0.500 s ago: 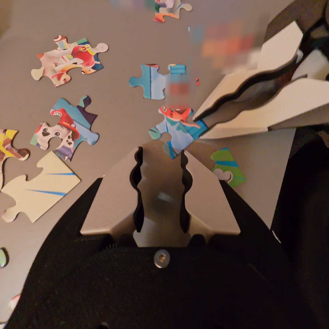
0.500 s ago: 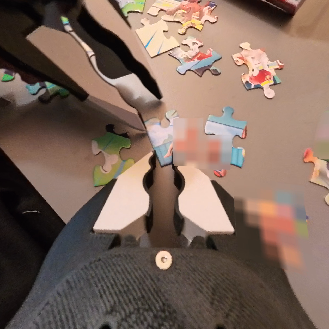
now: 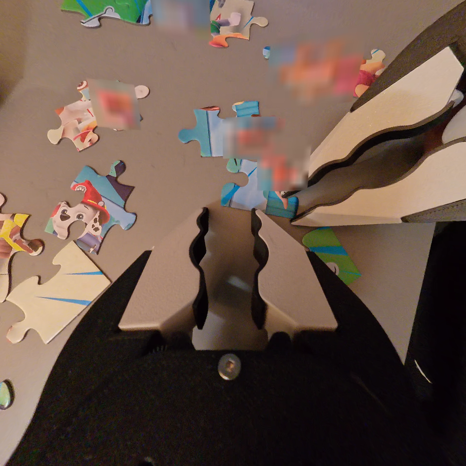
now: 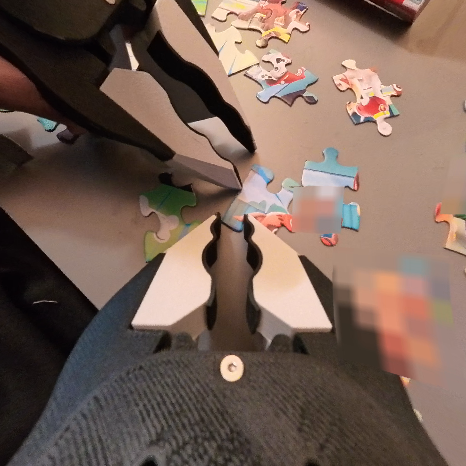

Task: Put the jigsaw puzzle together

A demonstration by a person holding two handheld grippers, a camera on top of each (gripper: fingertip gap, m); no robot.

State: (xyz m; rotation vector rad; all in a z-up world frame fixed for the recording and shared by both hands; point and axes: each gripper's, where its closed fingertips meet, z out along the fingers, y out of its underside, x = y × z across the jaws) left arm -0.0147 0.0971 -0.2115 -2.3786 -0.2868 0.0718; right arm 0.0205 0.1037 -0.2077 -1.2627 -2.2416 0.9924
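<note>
Loose puzzle pieces (image 3: 90, 216) around both open jaws.

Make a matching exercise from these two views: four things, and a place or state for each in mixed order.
Things:
1. green puzzle piece
2. cream puzzle piece with blue streaks
3. light blue puzzle piece
4. left gripper

Places or states:
a. jaws apart, only bare table between them
b. lies at the tips of both grippers
c. partly hidden behind the left gripper's right finger
d. to the left gripper's left, next to the dog piece

Pairs: 1-c, 2-d, 3-b, 4-a
</note>
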